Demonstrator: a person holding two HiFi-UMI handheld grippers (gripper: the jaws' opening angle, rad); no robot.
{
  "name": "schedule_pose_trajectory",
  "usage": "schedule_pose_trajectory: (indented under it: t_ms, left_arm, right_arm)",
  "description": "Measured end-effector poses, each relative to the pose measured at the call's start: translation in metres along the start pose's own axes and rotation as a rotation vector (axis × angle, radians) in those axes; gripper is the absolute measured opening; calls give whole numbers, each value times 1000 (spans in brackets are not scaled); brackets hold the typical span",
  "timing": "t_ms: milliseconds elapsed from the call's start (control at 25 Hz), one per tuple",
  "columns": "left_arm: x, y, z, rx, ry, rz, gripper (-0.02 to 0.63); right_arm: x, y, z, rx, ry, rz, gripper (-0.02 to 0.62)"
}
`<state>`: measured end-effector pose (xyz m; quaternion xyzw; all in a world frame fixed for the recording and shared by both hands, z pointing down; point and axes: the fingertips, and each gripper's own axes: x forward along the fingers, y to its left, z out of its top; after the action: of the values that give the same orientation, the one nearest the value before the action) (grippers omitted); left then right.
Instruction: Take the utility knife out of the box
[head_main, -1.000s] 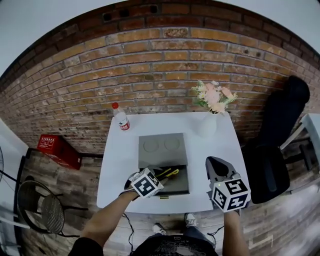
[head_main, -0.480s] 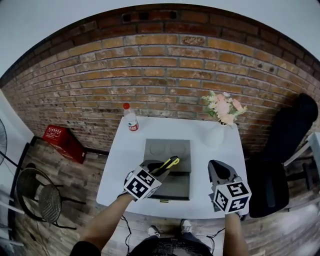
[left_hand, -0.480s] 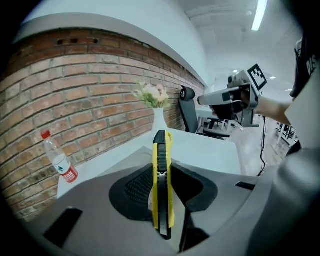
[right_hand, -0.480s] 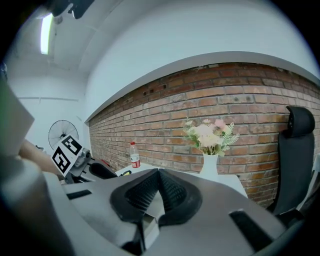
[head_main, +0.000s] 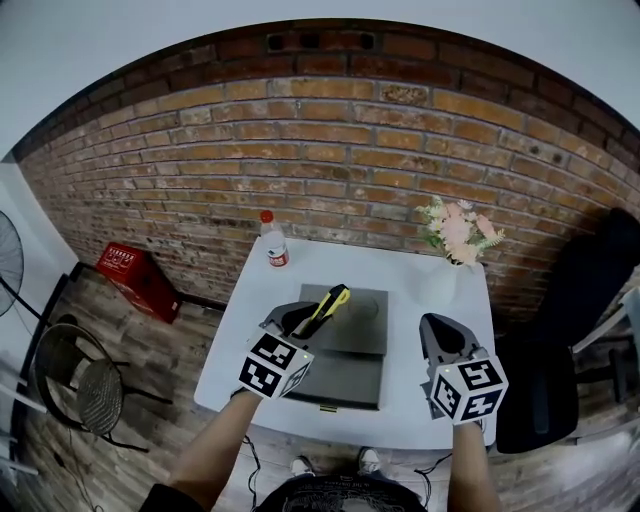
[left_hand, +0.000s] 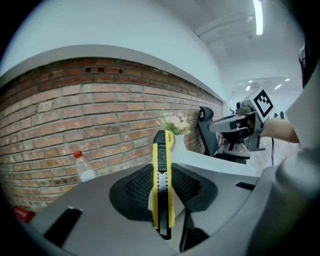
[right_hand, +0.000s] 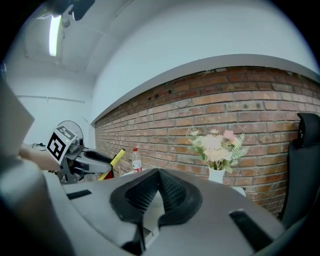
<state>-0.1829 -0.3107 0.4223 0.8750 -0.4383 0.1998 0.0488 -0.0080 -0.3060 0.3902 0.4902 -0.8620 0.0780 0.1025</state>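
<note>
Clamping utility knife (left_hand: 161, 186), left tongs (head_main: 299, 320) hang seemingly above box (head_main: 346, 381).

From my remote seat, the slim plastic utility knife (left_hand: 162, 185) shows yellow along both edges, with a black tip and a grey ridged strip down its middle. My left gripper (head_main: 303, 320) and right gripper (head_main: 443, 335) are grey with black ribbed pads, and their cubes carry black-and-white square markers. The flat rectangular box (head_main: 355, 330) is dull grey on the white table (head_main: 235, 360). At the table's far left corner, the clear plastic bottle (head_main: 272, 243) has a red cap and red label. At its far right corner, pink and cream flowers (head_main: 458, 228) with green leaves sit in a white vase (head_main: 443, 283). The brick wall (head_main: 330, 160) is red-brown with pale mortar lines.
</note>
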Motion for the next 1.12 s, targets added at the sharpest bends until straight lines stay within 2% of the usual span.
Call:
schedule_pose_trajectory:
  t_ms: [200,480,760,1120]
  left_arm:
    - [-21,21,22,-72,-96,103,129]
    - [-52,45,38,-130,-191,232,129]
    - [-74,59,33,-203,-236,310,129]
    - [-83,63,24,-218,-240,364,129]
  right_arm:
    - [3,1,13,-20,-22,19,18]
    - [5,4,24,-29,-46,34,18]
    - [3,4,31,-27,-62,35,18]
    - [2,5,35,-17,-78,33,18]
